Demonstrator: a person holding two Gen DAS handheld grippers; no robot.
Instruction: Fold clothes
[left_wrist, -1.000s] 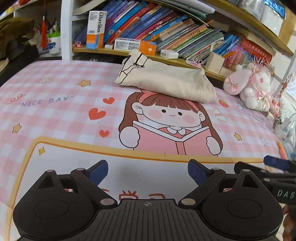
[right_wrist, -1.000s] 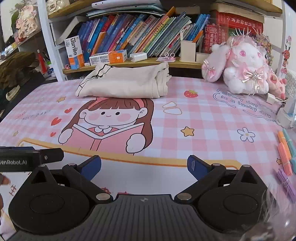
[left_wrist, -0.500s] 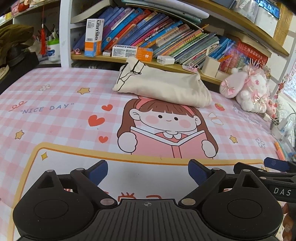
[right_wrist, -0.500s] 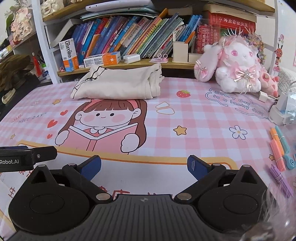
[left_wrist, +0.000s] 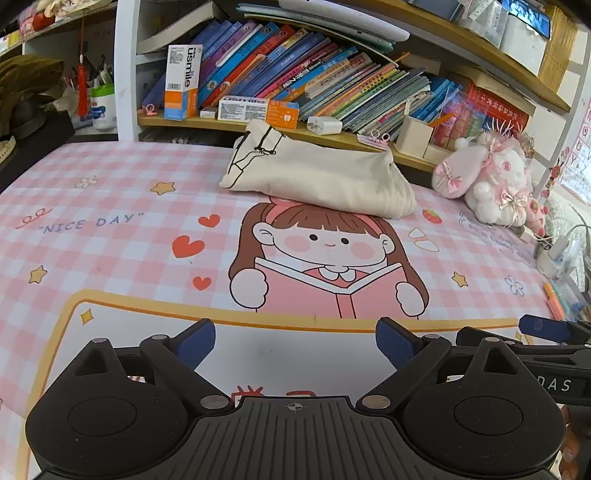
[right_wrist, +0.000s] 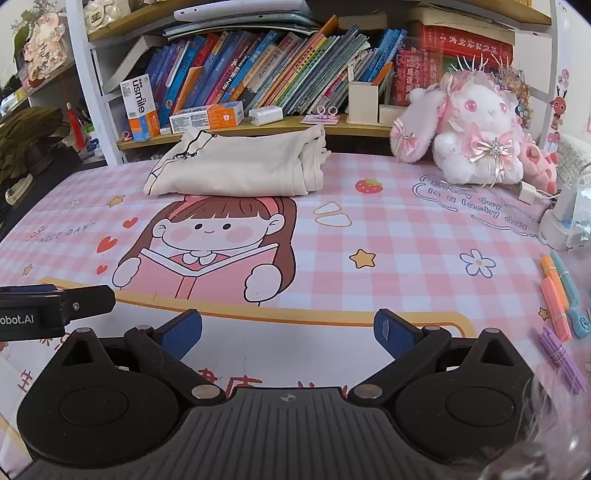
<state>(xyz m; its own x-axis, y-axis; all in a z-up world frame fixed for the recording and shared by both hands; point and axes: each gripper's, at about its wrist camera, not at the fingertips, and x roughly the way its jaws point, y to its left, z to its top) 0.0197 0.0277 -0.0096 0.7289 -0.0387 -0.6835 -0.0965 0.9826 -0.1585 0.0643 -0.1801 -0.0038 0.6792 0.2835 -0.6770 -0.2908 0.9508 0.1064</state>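
A cream garment (left_wrist: 317, 177) with black line print lies folded into a thick bundle at the far side of the pink checked table mat (left_wrist: 110, 229), just below the bookshelf. It also shows in the right wrist view (right_wrist: 236, 170). My left gripper (left_wrist: 295, 341) is open and empty, low over the near white part of the mat, well short of the garment. My right gripper (right_wrist: 288, 330) is open and empty too, beside the left one. Each gripper's body shows at the edge of the other's view.
A bookshelf ledge (left_wrist: 229, 123) with boxes and books runs behind the garment. A pink plush rabbit (right_wrist: 476, 136) sits at the back right. Highlighter pens (right_wrist: 557, 295) and a white charger (right_wrist: 561, 221) lie along the right edge. Dark clothing (right_wrist: 29, 140) sits at far left.
Both grippers have drawn back and risen a little, so the garment looks farther away. Both stay open and empty. The garment has not moved.
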